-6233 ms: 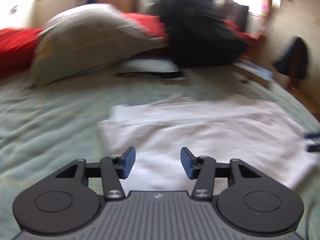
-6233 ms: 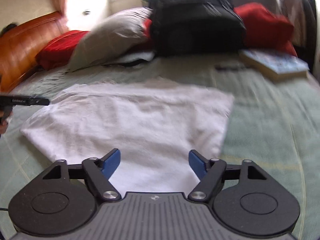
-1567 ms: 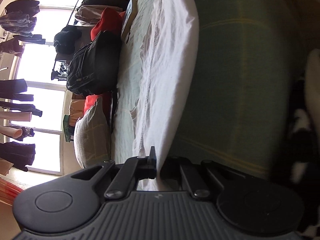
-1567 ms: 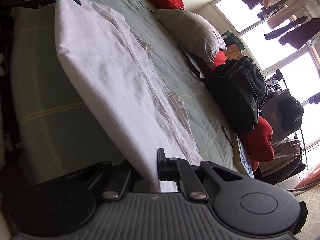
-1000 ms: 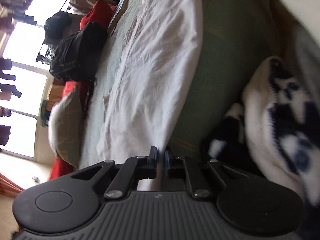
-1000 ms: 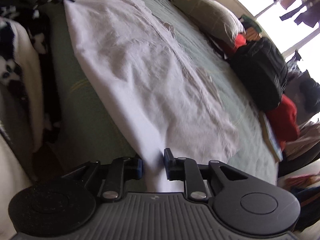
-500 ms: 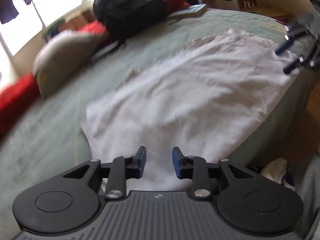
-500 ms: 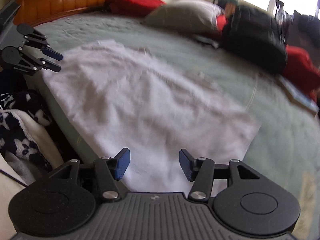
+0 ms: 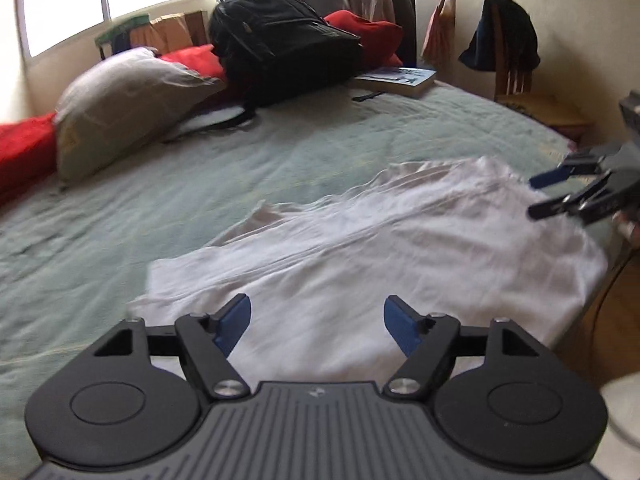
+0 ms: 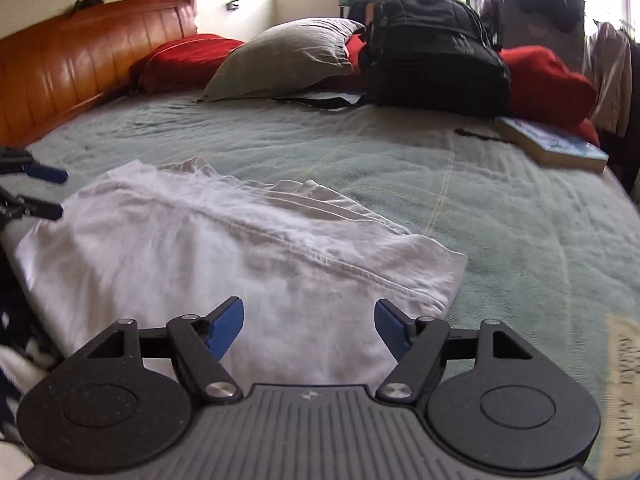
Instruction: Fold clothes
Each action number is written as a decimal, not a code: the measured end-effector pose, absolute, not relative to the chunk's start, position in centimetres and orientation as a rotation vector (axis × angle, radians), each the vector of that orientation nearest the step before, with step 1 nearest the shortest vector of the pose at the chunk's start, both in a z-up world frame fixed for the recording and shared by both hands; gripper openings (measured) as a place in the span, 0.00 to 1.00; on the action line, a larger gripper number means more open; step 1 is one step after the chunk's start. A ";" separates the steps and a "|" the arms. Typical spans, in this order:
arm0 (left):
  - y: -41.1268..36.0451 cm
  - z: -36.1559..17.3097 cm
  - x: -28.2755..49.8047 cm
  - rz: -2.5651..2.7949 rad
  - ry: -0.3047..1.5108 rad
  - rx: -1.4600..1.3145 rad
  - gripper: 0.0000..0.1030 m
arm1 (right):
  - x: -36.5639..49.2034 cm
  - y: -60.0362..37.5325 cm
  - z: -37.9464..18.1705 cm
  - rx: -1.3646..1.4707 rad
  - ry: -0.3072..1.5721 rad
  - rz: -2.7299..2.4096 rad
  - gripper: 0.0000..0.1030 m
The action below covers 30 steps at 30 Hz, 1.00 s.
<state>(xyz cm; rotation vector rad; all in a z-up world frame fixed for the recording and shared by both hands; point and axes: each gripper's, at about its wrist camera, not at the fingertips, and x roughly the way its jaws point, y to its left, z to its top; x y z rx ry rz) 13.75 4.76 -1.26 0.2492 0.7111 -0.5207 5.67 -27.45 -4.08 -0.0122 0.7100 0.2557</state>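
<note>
Right now both tools hang just above the near edge of the white garment (image 9: 400,256), which lies spread on the green bedspread (image 9: 200,184) with its near edge at the side of the bed. Its long axis runs across both views, from the left gripper's end to the right gripper's end, and a stitched seam (image 10: 320,254) runs along that length. The left gripper (image 9: 317,322) stands wide, blue pads apart with nothing between them, over the garment's left end; the right gripper (image 10: 309,322) is equally wide and empty over the opposite end, where a corner (image 10: 452,264) lies flat. Each tool shows at the edge of the other's view, so the two sit at opposite short ends, and each is the nearer one to its own end. The cloth already looks doubled, with layered edges showing on the far side, though how many layers there are I cannot tell. Such a lie fits either a pause between folds or a garment laid down as finished; the pictures do not settle which. A grey pillow (image 10: 288,58), black backpack (image 10: 432,52) and book (image 10: 552,144) sit well apart, toward the far side of the bed.
</note>
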 end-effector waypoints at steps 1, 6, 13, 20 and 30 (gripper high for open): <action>4.3 -2.1 14.6 -0.516 0.720 0.247 0.72 | 6.2 -27.5 -4.7 0.004 0.718 0.253 0.75; 6.5 -6.2 17.6 -0.382 0.806 0.138 0.75 | 6.1 -29.0 -7.1 0.058 0.730 0.225 0.76; 9.5 -3.7 18.9 -0.318 0.773 -0.018 0.76 | 4.5 -28.5 -5.8 0.029 0.707 0.151 0.79; 8.9 -6.8 22.6 -0.223 0.849 0.025 0.78 | 4.7 -26.4 -3.4 0.043 0.639 0.207 0.86; 7.2 -4.0 15.1 -0.401 0.838 0.259 0.83 | 4.7 -24.7 -4.1 0.034 0.648 0.221 0.94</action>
